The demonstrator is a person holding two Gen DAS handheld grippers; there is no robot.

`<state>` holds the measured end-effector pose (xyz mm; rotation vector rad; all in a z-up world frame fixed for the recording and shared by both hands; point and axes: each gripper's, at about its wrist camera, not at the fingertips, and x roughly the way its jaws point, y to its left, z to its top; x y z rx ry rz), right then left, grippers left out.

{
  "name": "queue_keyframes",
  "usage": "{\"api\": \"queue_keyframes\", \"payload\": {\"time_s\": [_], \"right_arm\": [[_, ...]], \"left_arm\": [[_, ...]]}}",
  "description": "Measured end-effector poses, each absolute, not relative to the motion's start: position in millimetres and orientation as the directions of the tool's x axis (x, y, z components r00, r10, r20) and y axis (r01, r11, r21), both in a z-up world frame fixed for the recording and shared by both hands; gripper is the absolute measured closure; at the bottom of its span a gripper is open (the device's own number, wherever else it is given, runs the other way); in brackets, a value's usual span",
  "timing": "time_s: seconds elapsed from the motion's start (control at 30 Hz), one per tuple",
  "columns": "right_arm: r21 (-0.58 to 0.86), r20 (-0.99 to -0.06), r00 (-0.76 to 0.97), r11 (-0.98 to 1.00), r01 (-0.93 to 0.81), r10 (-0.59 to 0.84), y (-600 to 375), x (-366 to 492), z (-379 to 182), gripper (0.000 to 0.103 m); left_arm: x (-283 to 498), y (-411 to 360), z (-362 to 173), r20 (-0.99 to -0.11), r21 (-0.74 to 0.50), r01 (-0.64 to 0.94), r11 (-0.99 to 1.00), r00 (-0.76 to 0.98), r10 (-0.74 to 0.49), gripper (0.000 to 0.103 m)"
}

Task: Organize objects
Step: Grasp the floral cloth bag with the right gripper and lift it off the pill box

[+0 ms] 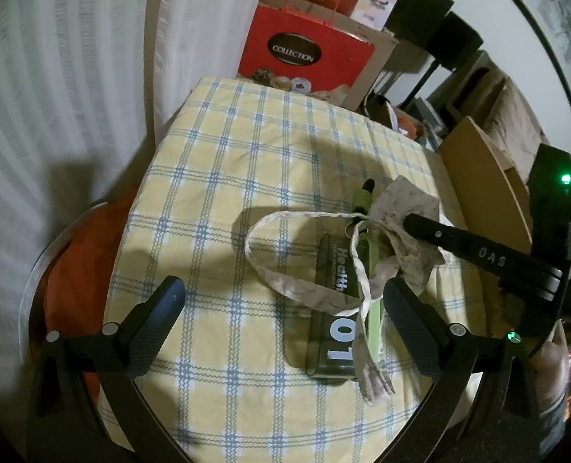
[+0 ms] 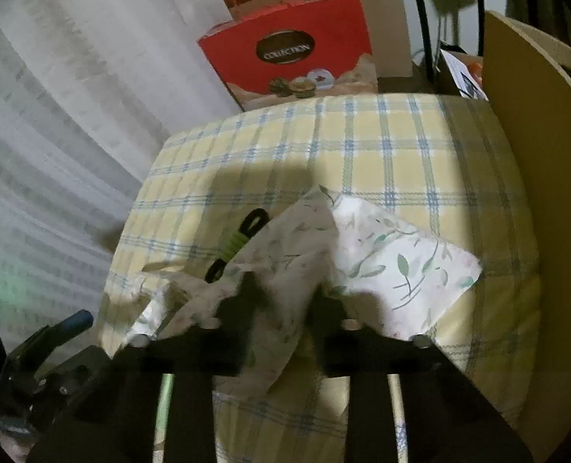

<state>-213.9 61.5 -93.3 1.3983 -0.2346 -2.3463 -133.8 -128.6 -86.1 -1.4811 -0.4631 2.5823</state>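
the right gripper (image 2: 281, 293) had its jaws drawn in tight on a fold of the floral cloth bag (image 2: 386, 262), the fabric bunched up between its 2 fingers and rising in a peak just ahead of them. from the left wrist view the same gripper reached in from the right and met the bag's crumpled mouth. the left gripper (image 1: 285, 301) hung wide and empty above the checked tablecloth (image 1: 216, 177), with the dark tin (image 1: 333, 316) lettered in white lying just ahead and between its fingers, nearer the right one. a pale green pen-like item (image 1: 374, 308) lay along the tin, and the bag's handle (image 1: 262, 247) looped across both. another green and black tool (image 2: 239, 239) lay ahead and left of the right gripper, partly under the cloth. the step in hand looked like opening the bag to pack the loose things. the next move probably called for lifting the pinched edge to hold the mouth open while the left gripper closed on the tin; the draped handle could snag.
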Motion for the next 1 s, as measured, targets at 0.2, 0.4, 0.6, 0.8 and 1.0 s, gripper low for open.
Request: {"api": "queue_keyframes", "payload": {"time_s": [0.2,0.4,0.6,0.8,1.0], "right_arm": [[0.356,-0.75,-0.486,-0.893,0.274,-0.448,66,-201,-74,0.096],[0.329,-0.68,-0.583,-0.896,0.299,-0.444,74,-184,-31,0.096],[0.308,-0.625,-0.648,-0.9,0.307,-0.435,90,-173,13,0.096],[0.284,-0.593,-0.697,-0.914,0.288,-0.404,114,-165,47,0.096],[0.296,-0.579,-0.711,-0.915,0.273,-0.399,138,-158,65,0.096]], "left_arm": [[-131,-127,-84,-0.82,-0.32,0.039,-0.947,-0.511,0.257,0.0],[-128,-125,-80,-0.819,-0.319,0.037,-0.947,-0.514,0.255,0.0],[-127,-115,-77,-0.821,-0.309,0.021,-0.951,-0.51,0.256,0.0],[-131,-96,-85,-0.837,-0.277,-0.001,-0.961,-0.491,0.242,0.0],[-140,-78,-99,-0.851,-0.229,-0.022,-0.973,-0.48,0.211,0.015]]}}
